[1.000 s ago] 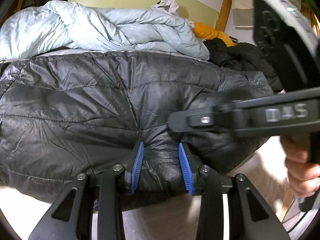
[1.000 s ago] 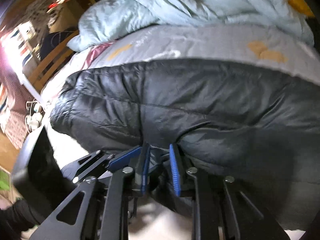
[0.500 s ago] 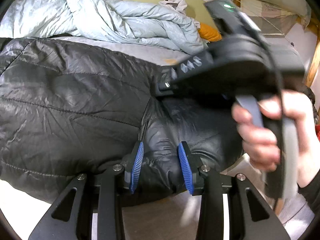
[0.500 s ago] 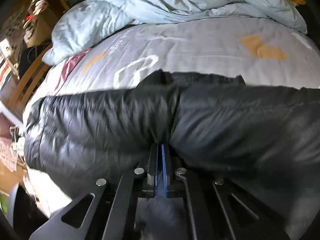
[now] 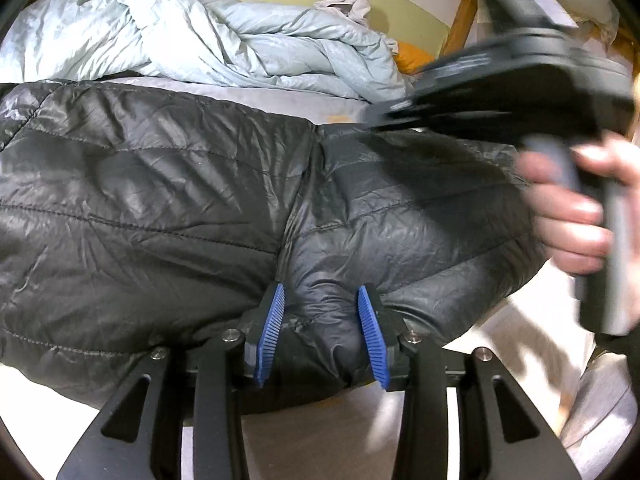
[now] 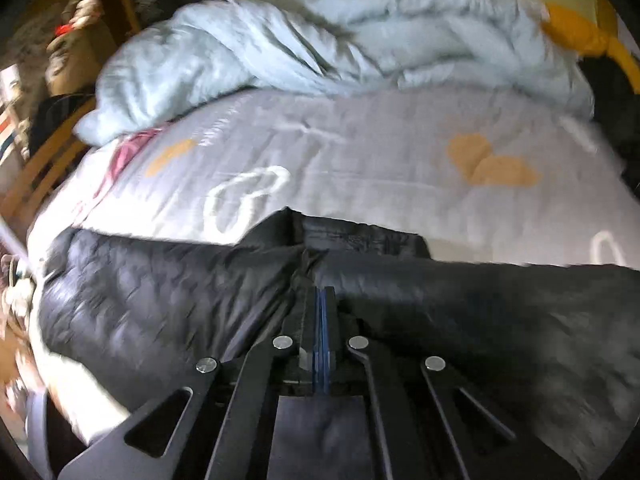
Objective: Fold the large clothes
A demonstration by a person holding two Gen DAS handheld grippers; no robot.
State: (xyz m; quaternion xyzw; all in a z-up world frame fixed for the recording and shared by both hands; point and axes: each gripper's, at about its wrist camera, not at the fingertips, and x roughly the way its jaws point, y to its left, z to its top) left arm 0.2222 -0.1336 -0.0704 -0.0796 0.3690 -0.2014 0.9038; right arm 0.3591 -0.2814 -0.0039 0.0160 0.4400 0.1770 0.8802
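Both tools on the black jacket, near edge of the bed.

My left tool is clenched on a thick puffy wad of the jacket's near hem, the blue pads apart with padding bulging between them. My right tool is pinched flat on a thin bit of fabric by the centre seam. I judge the jacket light, soft and springy, with a slick shell: a fold will puff back and thin pinches may slip, so seams and hem are the better holds. The bed is soft and gives no firm backing. Beyond the jacket lies the printed grey sheet, then a blue duvet heaped at the wall; wooden frame to the jacket's left.
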